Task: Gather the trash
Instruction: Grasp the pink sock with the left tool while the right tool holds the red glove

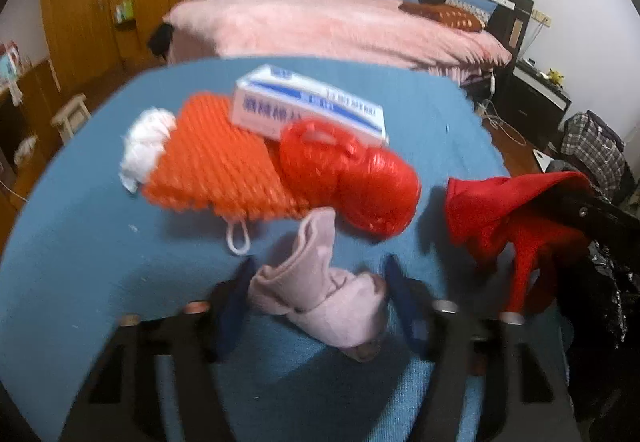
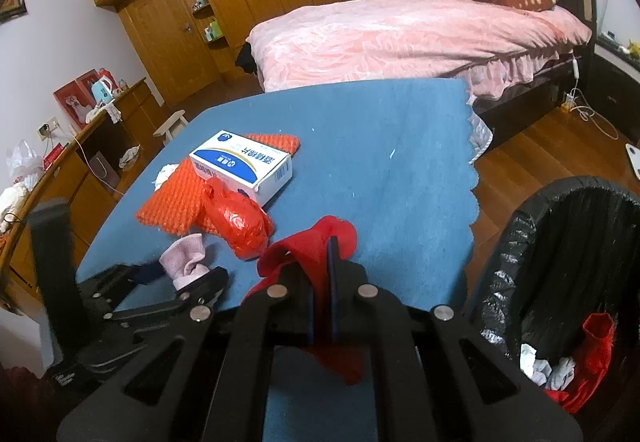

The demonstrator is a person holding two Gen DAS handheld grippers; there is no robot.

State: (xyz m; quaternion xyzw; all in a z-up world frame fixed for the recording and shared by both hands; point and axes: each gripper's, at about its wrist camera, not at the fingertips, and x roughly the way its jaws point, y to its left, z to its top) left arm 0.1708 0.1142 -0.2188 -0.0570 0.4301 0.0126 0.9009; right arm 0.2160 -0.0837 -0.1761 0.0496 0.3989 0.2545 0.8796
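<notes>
Left hand-held gripper [image 1: 320, 294]: fingers straddle, not yet clamping, the pink sock [image 1: 320, 306], crumpled on the table [image 1: 400, 102] just before the orange mesh bag [image 1: 216, 170]. Soft, light; its bunched middle is judged the best hold.

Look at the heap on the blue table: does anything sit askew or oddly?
Yes. The white box rests tilted on the orange netted pad, not flat on the table, and a red plastic bag lies crumpled against it.
</notes>
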